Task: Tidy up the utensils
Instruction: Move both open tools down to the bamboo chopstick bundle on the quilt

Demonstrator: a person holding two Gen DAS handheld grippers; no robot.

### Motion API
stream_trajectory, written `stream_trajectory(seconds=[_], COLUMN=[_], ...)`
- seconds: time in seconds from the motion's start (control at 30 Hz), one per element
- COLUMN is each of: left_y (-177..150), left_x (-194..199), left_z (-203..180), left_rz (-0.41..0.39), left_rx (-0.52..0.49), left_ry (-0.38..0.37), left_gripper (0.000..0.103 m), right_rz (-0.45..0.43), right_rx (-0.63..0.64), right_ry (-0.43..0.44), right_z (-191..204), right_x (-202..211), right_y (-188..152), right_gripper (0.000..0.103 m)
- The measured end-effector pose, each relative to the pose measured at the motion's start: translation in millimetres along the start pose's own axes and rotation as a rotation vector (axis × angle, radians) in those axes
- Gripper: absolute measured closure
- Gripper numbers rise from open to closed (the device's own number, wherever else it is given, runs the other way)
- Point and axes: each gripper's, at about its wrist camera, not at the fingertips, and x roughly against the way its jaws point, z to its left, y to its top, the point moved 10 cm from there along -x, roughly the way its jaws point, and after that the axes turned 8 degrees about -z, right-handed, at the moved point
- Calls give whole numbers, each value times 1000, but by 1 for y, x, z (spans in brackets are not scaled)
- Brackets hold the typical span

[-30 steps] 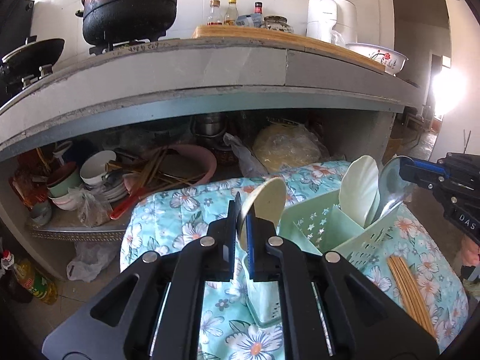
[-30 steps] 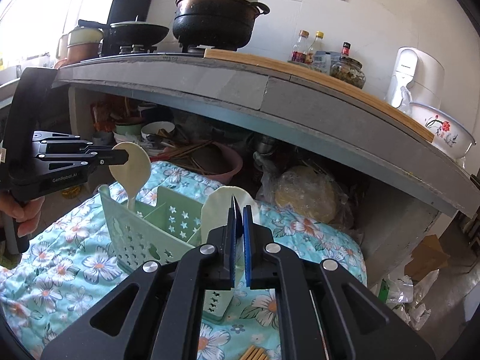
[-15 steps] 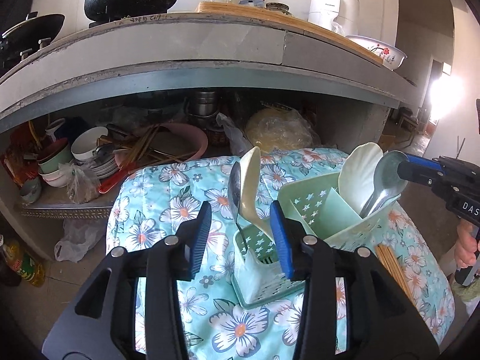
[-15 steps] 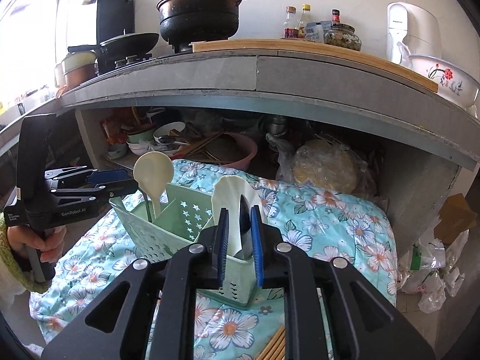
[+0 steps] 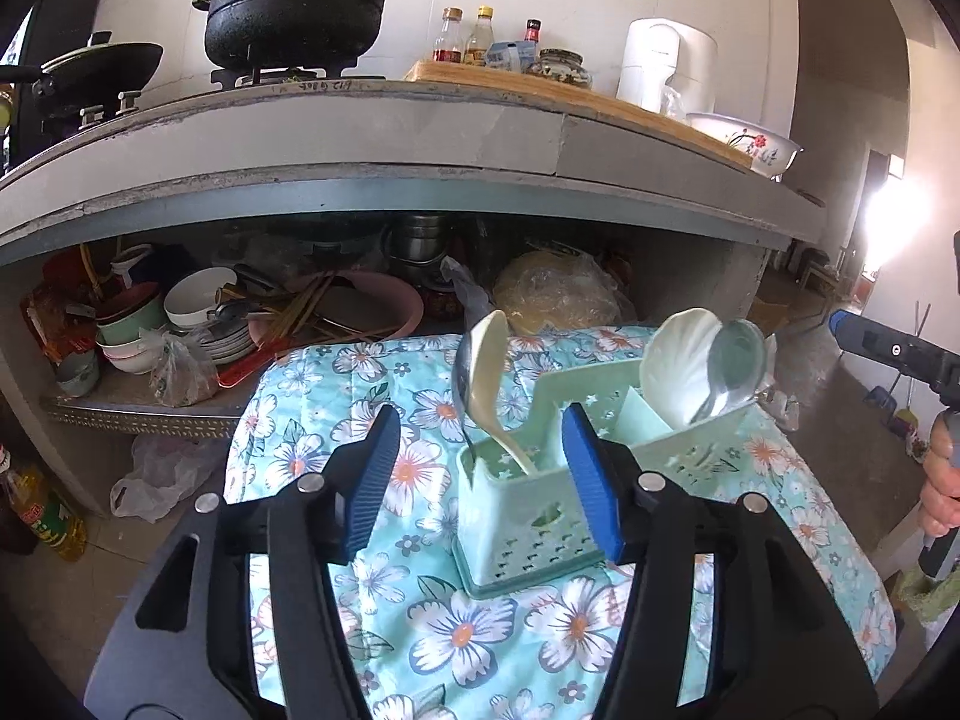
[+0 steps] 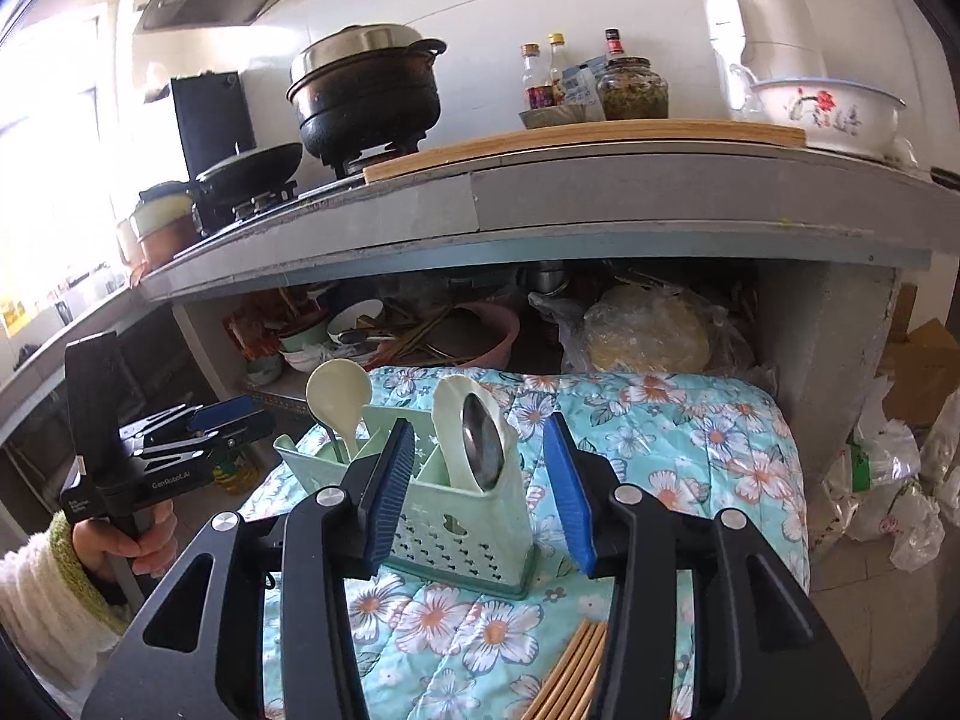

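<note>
**Spoons parked, both tools letting go**

While the green caddy (image 5: 528,516) sits low in the middle of the left wrist view on the flowered cloth (image 5: 372,372), the left tool (image 5: 477,480) frames its near end with the blue pads spreading and touching nothing. Standing in that near compartment are a cream plastic spoon (image 5: 489,378) and a thin metal spoon (image 5: 461,372) behind it, handles down and bowls up, which looks like the reason for the release: they lean on the caddy wall and need no support. Further right in the same view, a cream scoop (image 5: 675,360) and a large metal spoon (image 5: 735,366) lean in the far compartment. At the right edge the right tool (image 5: 888,351) shows only as a blue-tipped arm, clear of the caddy.

From the right wrist view, the right tool (image 6: 480,486) brackets the other end, its pads also widening with the caddy corner between them but unpressed. At the bottom, right of centre, a bundle of chopsticks (image 6: 570,678) lies loose on the cloth beside the caddy; I judge these the next thing to sort.
</note>
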Motion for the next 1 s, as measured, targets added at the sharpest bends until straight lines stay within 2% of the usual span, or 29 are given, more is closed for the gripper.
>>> stream_trajectory(seconds=[0.07,0.17,0.33,0.43,0.53,0.77,0.9,1.0], left_y=[-5,-24,-76,-110,-138,-183,-194,-202], left_x=[15,31,33,24,13,-10,-21,-30], left_z=[-11,-34,-91,-126,-152,-191,-200,-206], left_rz=[-9,17,162,242,320,483,528,566], left_rx=[4,16,64,43,62,192,218,229], left_ry=[-28,-90,-269,-326,-379,-471,-486,-486], left_gripper=[46,44,44,44,45,68,79,84], right_rz=[16,96,258,326,357,400,400,399], right_rx=[-60,-159,-305,-409,-483,-548,-562,-573], right_ry=[3,-12,-47,-50,-39,-6,17,33], right_z=[-13,-35,-60,-69,-74,-79,-80,-80], right_x=[16,35,46,47,43,27,24,22], right_y=[-11,-47,-128,-174,-202,-225,-229,-231], right_gripper=[58,58,59,66,73,88,94,95])
